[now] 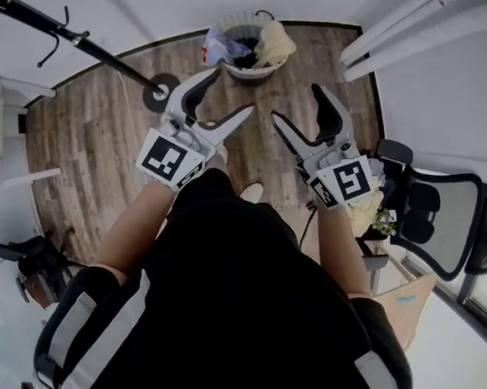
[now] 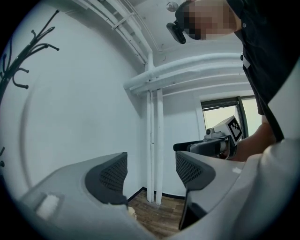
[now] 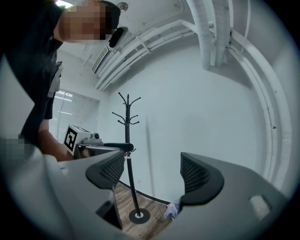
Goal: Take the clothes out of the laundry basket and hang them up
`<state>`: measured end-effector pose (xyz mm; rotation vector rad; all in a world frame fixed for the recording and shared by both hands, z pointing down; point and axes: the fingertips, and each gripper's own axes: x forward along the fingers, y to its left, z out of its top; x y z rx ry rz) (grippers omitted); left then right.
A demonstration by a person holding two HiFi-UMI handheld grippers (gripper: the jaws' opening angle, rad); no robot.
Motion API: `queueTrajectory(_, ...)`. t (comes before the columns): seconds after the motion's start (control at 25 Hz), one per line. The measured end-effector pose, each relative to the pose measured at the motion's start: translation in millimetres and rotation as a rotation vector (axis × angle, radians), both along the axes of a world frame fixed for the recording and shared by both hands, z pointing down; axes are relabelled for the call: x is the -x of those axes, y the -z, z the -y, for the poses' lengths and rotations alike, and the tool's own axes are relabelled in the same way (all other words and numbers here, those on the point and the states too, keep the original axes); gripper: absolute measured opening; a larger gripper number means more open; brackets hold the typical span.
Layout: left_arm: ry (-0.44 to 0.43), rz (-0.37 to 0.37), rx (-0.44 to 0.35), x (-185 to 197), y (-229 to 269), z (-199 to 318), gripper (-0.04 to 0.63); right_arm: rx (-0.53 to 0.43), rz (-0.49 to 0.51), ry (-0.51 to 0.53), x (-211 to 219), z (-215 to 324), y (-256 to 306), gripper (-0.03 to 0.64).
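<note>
Well, white basket (image 1: 246, 72) w/ cream, blue clothes (image 1: 274, 41).

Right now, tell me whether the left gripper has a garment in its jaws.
No, the left gripper has its jaws apart with nothing between them, only the white pipes on the far wall beyond.

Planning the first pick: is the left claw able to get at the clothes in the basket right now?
Probably yes: the left claw is open and empty, and only bare floor lies between it and the clothes in the basket ahead.
</note>
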<state>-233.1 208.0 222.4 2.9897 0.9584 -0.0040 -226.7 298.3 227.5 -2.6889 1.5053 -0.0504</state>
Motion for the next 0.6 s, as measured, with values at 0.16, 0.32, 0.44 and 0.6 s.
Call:
queueTrajectory(0.16,-0.041,0.008,0.001,-58.3,-12.4,17.9,0.321,0.021,0.018,-0.039,-52.3,15.2,-11.4,0.356)
queueTrajectory(0.32,-0.099,0.009,0.019,-128.9,-11.5,37.2,0.321,0.045,0.059,-0.086,-118.8,34.0,-18.1,0.349)
queueTrajectory(0.44,-0.154,0.015,0.025,-171.9,-11.2,47.5,0.319,0.064,0.070,-0.126,-159.5,46.6,-19.1,0.349)
queueTrajectory(0.6,-0.239,0.000,0.013,-216.9,-14.8,53.2,0.319,0.065,0.068,-0.195,-198.0,55.8,-19.4,0.349)
